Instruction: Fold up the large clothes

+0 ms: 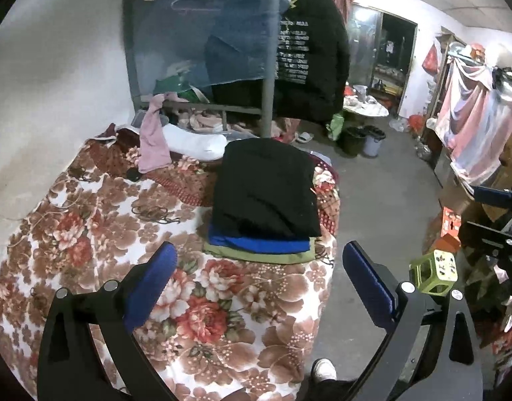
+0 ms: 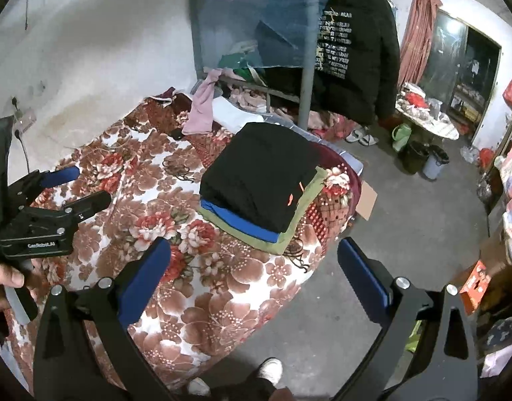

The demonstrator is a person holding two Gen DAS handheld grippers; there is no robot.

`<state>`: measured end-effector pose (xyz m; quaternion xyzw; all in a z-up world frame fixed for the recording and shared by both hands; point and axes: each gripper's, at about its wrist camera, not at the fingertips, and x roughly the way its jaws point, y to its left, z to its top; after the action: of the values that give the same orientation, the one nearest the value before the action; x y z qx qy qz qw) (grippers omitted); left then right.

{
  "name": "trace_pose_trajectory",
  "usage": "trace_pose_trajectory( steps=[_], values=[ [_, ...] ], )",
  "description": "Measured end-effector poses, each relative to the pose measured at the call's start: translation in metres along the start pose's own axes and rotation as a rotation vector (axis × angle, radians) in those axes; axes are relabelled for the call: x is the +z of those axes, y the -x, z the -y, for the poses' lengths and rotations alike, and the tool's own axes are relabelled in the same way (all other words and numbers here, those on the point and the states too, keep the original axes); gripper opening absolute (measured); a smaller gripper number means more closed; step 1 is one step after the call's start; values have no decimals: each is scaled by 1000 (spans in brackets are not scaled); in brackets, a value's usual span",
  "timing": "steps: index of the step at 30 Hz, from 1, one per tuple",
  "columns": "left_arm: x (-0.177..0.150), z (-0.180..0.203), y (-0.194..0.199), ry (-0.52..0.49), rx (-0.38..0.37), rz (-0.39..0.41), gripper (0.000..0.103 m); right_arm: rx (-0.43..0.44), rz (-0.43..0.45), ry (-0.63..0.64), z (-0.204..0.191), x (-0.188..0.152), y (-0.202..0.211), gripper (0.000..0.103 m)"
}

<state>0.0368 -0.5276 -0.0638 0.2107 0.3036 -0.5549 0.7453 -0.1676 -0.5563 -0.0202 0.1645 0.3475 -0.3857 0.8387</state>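
Ahead of both wide-spread, empty claws lies the floral bed cover [image 1: 89, 234], and on it, just beyond the left gripper [image 1: 259, 260] and right gripper [image 2: 254, 257], rests the folded stack of clothes [image 1: 266, 193], black on top.

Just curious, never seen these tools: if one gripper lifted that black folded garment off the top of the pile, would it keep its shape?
Probably not. The black garment looks like soft cloth, so it would likely sag and unfold. Resting loosely on the blue layer, it might drag that along.
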Motion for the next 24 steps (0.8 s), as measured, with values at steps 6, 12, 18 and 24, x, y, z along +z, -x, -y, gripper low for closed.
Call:
trace_pose_trajectory(
  steps=[6,12,18,24],
  values=[
    [5,8,1,1,9,-21,98,20,-28,-60,21,0,-2,98],
    [16,19,9,-37,17,10,98,46,-9,-38,24,1,14,98],
    [13,16,13,-57,18,-1,98,38,17,-83,22,-2,14,98],
    [15,9,14,-45,-9,-5,98,25,2,-88,12,-1,11,98]
  ],
)
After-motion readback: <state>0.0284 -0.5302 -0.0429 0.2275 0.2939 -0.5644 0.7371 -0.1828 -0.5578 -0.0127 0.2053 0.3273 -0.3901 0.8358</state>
